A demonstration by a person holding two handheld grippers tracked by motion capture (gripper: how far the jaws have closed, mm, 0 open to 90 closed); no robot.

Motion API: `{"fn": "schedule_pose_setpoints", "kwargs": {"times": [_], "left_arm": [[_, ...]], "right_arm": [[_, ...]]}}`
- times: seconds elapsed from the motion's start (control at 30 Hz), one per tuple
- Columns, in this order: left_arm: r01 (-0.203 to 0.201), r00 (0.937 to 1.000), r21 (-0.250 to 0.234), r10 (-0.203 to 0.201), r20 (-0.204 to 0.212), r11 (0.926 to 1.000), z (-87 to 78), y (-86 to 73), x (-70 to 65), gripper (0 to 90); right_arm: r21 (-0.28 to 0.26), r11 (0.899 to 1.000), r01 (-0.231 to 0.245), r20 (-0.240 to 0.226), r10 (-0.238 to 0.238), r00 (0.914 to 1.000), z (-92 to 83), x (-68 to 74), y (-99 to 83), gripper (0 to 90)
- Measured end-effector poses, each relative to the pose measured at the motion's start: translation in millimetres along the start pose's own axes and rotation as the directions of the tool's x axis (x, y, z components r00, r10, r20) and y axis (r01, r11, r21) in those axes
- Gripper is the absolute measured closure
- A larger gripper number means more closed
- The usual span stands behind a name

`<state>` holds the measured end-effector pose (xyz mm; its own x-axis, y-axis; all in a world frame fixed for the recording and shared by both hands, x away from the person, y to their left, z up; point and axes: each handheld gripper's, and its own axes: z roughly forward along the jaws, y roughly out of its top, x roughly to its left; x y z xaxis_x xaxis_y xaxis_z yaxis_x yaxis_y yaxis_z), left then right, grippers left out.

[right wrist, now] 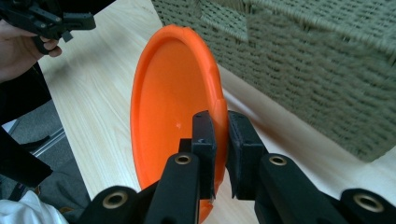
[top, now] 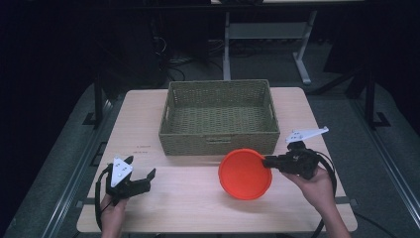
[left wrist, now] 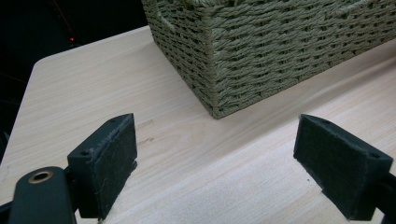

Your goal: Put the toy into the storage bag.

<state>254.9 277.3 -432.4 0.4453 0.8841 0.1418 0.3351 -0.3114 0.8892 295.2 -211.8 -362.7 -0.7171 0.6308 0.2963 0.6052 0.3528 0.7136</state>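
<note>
The right gripper (top: 268, 162) has its jaws clamped together on the rim of a round orange plate (top: 245, 174), one black padded jaw on each face of the edge. The plate is smooth, shallow plastic with a raised lip, held tilted above a pale wood-grain table (top: 198, 203), just in front of a rectangular basket (top: 219, 139) of coarse olive-green weave. The left gripper (top: 141, 174) rests near the table's front left corner, well apart from the plate, its two felt-faced jaws spread wide with only bare tabletop between them.
</note>
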Motion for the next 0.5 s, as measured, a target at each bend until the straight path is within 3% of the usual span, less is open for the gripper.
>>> {"fn": "schedule_pose_setpoints", "kwargs": {"times": [0.5], "left_arm": [[0.0, 1.0, 0.004, 0.0, -0.007, 1.0, -0.6, -0.6, 1.4, 12.8]], "right_arm": [[0.031, 0.999, 0.041, 0.033, -0.042, 0.9986, -19.3, 5.8, 35.2, 81.9]]}}
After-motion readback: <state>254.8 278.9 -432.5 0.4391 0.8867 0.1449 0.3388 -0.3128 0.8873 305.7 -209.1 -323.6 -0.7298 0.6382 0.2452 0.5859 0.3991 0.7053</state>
